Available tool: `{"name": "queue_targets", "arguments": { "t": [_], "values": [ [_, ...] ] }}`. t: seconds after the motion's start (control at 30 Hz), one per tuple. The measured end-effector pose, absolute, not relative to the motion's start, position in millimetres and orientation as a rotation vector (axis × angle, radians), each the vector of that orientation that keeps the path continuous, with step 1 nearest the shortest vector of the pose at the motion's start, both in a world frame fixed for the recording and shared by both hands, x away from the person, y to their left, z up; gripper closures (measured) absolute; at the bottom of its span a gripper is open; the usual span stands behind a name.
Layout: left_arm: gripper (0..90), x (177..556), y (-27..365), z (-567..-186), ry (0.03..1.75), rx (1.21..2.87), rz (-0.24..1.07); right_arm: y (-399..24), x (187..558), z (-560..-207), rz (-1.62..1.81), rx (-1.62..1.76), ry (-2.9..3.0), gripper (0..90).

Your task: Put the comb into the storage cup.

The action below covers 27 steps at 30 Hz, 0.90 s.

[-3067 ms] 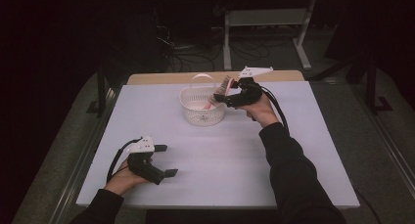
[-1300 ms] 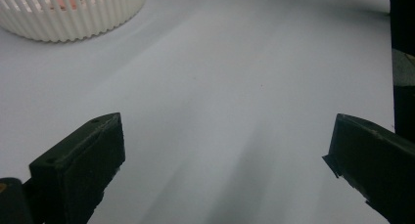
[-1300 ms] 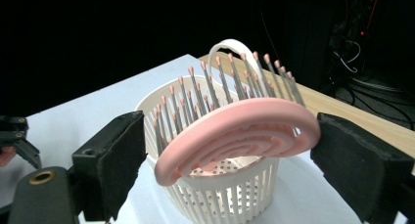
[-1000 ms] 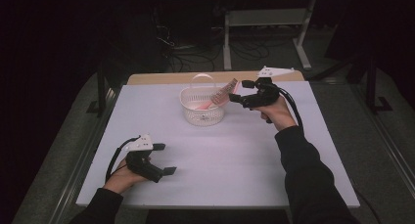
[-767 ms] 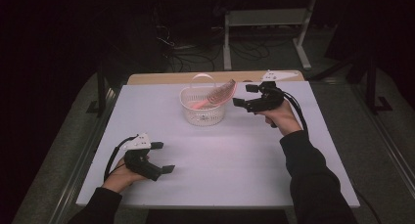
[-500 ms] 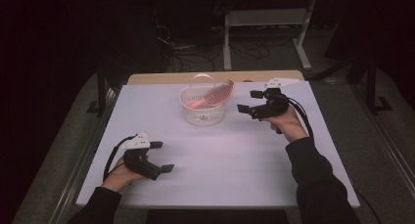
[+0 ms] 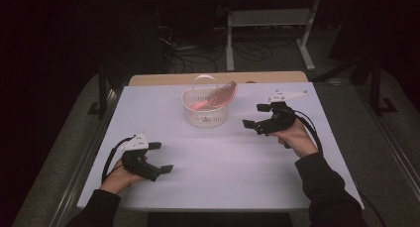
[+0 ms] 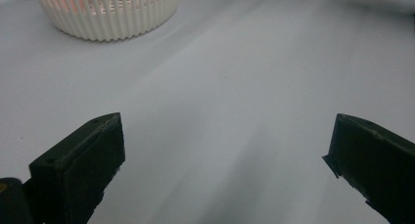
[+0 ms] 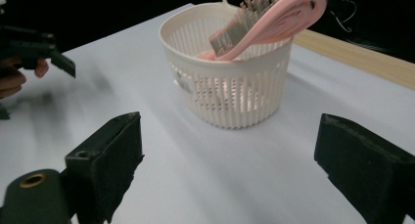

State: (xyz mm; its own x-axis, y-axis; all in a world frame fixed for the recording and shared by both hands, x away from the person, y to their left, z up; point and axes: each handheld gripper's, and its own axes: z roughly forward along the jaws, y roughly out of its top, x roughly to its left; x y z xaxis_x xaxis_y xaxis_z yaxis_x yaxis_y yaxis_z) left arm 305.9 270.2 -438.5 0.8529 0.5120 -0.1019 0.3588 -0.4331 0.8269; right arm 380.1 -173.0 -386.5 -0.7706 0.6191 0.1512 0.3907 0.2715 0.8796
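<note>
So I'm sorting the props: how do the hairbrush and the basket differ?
The hairbrush is pink and solid; the basket is white and slatted. The hairbrush leans tilted, its head over the rim; the basket stands upright on the table. Both look plastic.

basket [image 9: 230,94] – slotted cream plastic, slightly glossy. hairbrush [image 9: 274,18] – smooth pink plastic. table [image 7: 233,157] – matt white top, bare wood strip [image 7: 218,78] at far edge.

Pink hairbrush [image 7: 215,99]: lay tilted in white slatted basket [image 7: 204,116], bristled head over the rim, just ahead of the right gripper [image 7: 258,116].
</note>
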Motion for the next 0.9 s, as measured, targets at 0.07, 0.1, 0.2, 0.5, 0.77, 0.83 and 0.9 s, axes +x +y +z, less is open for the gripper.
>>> {"name": "queue_targets", "arguments": {
  "t": [0.07,0.1,0.2,0.5,0.77,0.83,0.9],
  "values": [
    [0.4,306,270,-438,0.638,2.068,0.204,-173,375,-388,1.497,0.933,2.326,8.4],
    [0.4,306,270,-439,0.638,2.068,0.204,-173,375,-388,1.497,0.933,2.326,8.4],
    [0.3,306,270,-439,0.639,2.069,0.200,-173,368,-392,1.490,0.942,2.337,5.6],
    [0.4,307,270,-439,0.635,2.073,0.202,-180,348,-409,1.401,0.977,2.348,0.3],
    [0.4,306,268,-439,0.628,2.070,0.198,-186,331,-423,1.384,1.009,2.342,0.0],
    [0.4,305,268,-439,0.626,2.072,0.198,-187,329,-424,1.381,1.013,2.341,0.0],
    [0.4,305,267,-439,0.628,2.073,0.195,-191,323,-429,1.365,1.022,2.343,0.0]
  ]
}}
